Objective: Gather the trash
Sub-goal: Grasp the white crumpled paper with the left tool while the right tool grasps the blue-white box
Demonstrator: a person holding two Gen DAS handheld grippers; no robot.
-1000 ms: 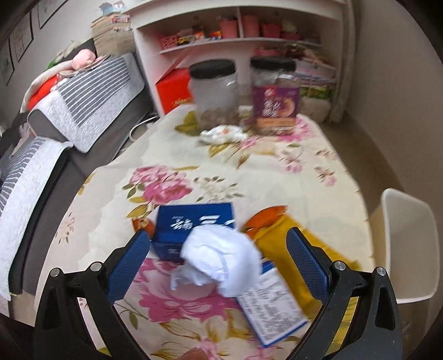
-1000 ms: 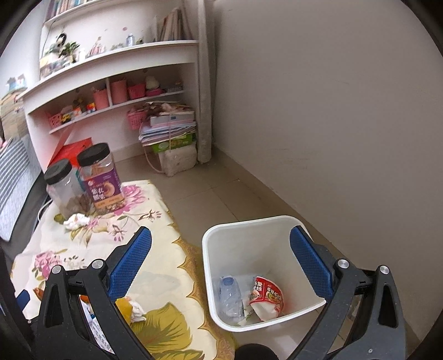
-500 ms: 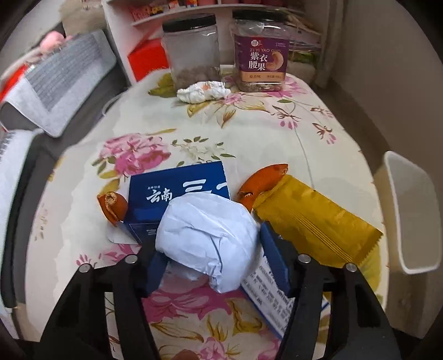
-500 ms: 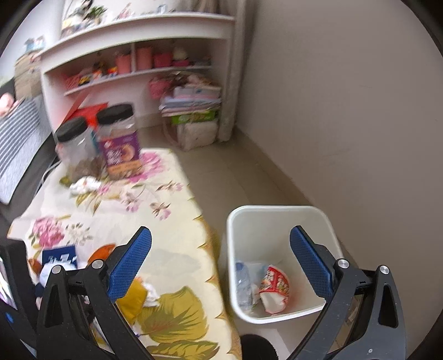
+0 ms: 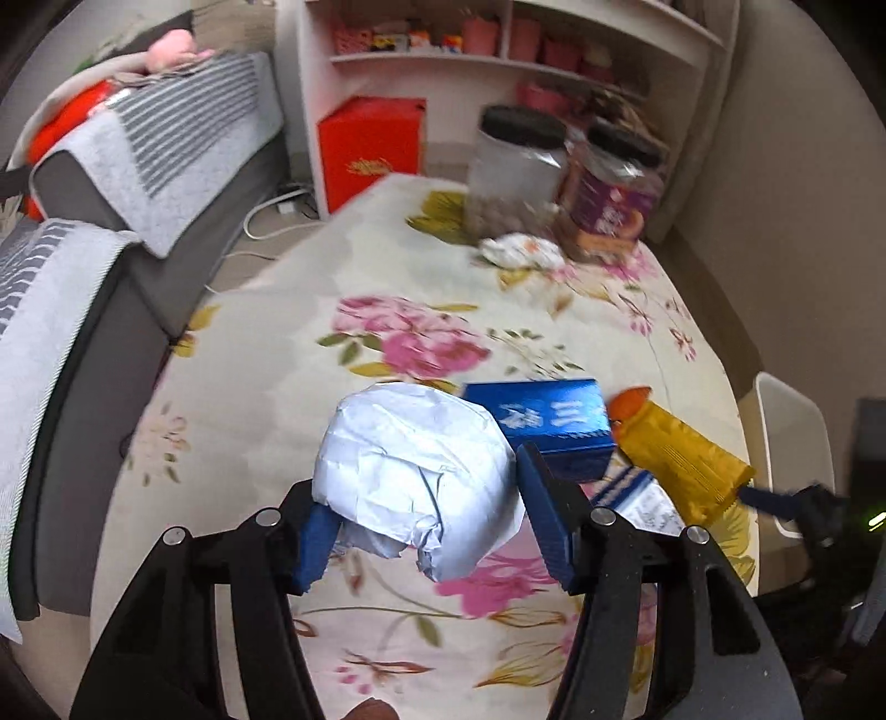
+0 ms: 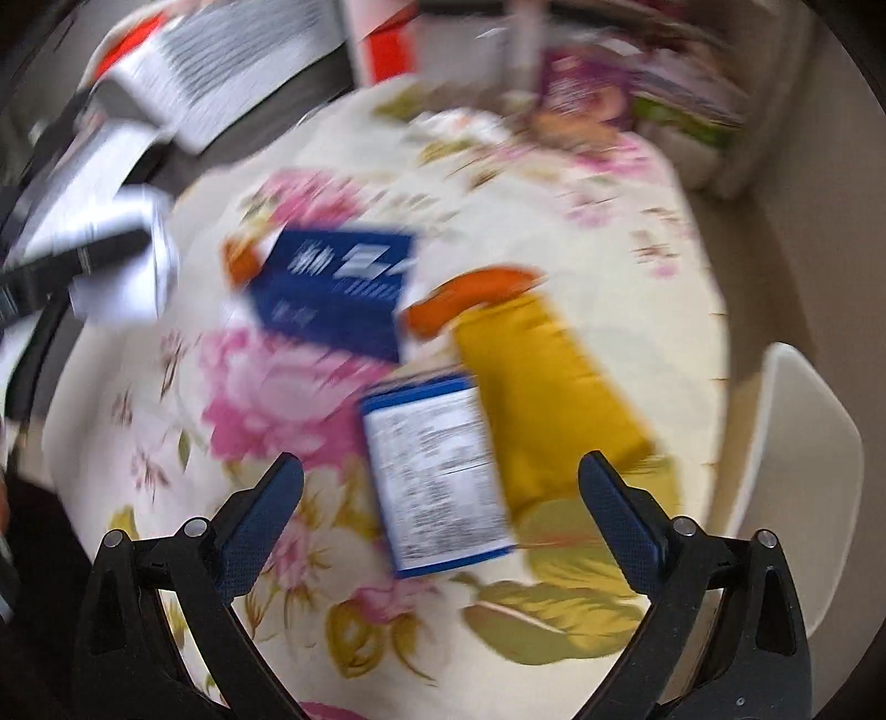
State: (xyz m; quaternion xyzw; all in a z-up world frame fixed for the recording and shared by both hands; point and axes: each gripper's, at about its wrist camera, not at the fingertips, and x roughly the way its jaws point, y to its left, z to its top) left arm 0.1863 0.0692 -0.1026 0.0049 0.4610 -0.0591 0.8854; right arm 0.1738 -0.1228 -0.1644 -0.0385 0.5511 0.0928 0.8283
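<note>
left wrist view: from above the near table edge, faces far toward the shelf (image 5: 498, 50), table (image 5: 266, 376) close below | right wrist view: blurred, looks steeply down on the table (image 6: 609, 221), very near | shared: blue box (image 5: 548, 426) (image 6: 338, 293), yellow packet (image 5: 686, 459) (image 6: 548, 387), white bin (image 5: 792, 437) (image 6: 797, 443) at right

Each hand-held gripper (image 5: 423, 531) (image 6: 440, 507) has black plastic arms, silver screws and textured blue finger pads (image 6: 620, 520).

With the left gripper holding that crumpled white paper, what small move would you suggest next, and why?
Probably carry the crumpled white paper rightward toward the white bin past the table's right edge: the left gripper is shut on it, lifted above the tablecloth.
</note>
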